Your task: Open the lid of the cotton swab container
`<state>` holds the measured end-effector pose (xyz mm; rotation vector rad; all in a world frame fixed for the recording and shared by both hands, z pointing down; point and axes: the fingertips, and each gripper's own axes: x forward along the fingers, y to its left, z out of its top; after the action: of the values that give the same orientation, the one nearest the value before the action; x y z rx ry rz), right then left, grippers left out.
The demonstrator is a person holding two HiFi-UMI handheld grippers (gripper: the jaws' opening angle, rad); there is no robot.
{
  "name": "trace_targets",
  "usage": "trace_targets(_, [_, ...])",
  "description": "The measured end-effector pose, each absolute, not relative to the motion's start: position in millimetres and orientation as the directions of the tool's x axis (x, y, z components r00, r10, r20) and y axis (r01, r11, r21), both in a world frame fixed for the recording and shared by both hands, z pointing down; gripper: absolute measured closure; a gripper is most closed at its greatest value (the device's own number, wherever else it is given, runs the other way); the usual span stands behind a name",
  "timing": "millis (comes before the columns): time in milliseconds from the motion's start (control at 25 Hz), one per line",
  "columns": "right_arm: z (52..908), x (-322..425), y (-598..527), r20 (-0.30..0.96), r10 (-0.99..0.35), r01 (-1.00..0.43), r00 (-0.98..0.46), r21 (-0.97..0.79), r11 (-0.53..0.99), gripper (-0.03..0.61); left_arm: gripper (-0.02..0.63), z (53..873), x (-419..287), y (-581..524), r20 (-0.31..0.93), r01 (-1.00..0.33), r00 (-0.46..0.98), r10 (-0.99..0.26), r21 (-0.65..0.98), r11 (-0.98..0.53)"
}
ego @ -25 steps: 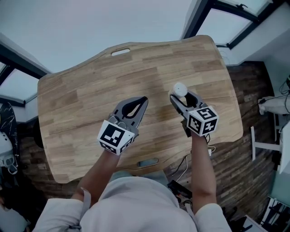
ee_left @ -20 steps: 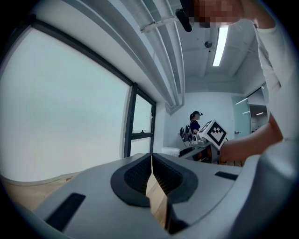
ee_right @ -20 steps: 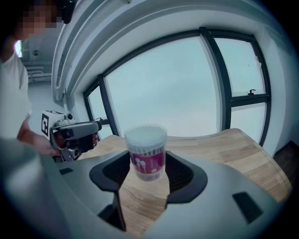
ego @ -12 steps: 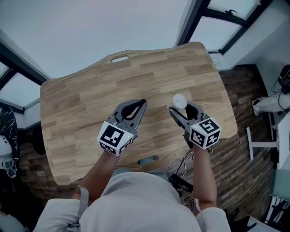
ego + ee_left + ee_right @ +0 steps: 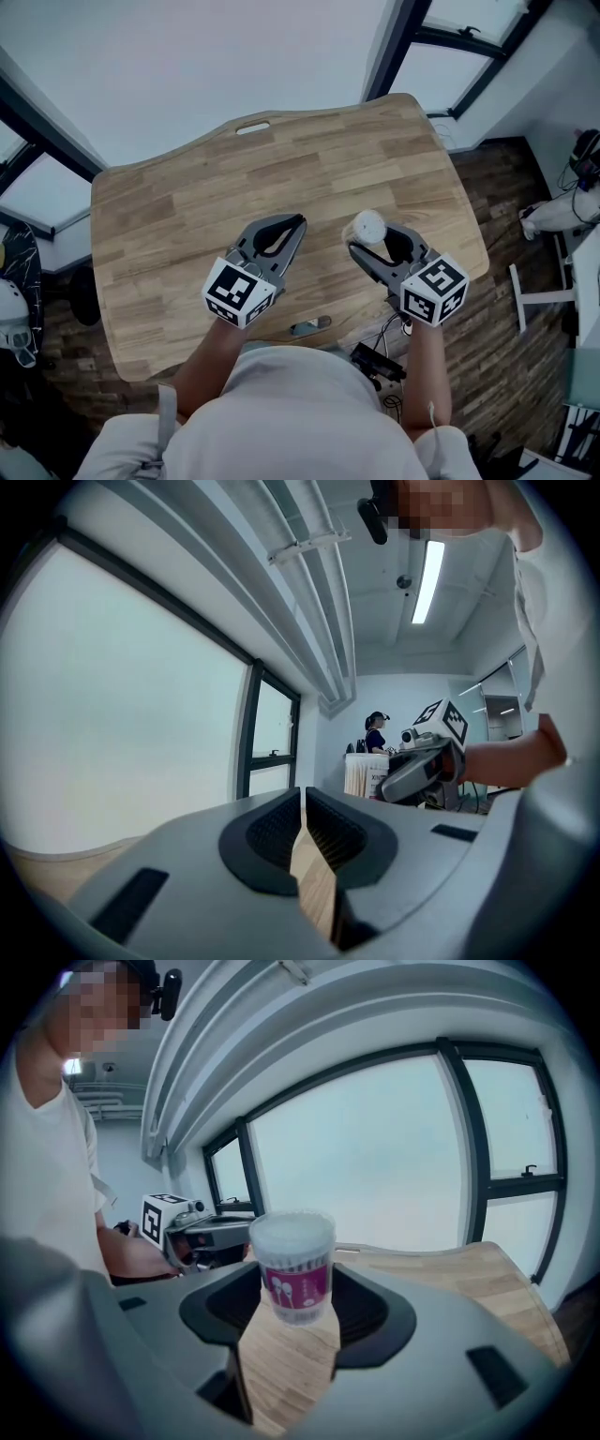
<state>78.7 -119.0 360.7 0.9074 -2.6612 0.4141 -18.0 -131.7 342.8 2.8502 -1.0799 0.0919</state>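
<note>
Plastic swab tub [image 5: 294,1265] sits pinched in right tongs [image 5: 373,242] above table [image 5: 187,216], lid [image 5: 292,1227] on. Left tongs [image 5: 292,225] closed, empty. Risk: smooth sides, so tub prob slips or tilts w/ lid pull.

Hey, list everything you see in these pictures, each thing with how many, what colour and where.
cotton swab container: one, clear with white top and magenta label, between the right gripper's fingers
table: one, light wood, below both grippers
floor: one, dark wood planks, around the table
window frames: several, dark, beyond the table's far edge
left gripper: one, grey with black-and-white marker cube, shut and empty, over the table
right gripper: one, same colours, shut on the cotton swab container
</note>
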Motion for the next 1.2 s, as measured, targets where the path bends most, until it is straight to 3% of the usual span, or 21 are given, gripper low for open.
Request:
trace_targets(720, [336,62,-64,0.4,-0.39,-0.489,-0.83,-0.184,0.853,0.331,0.598,314,-14,-90,0.057,-0.561,0.827,-0.559,0.149,-0.814])
trace_targets(1200, [333,48,-46,0.407,-0.288,-0.388,-0.867,-0.189,0.902,0.331,0.597,292,-18,-75,-0.024,-0.406,0.906,-0.423,0.238,-0.883])
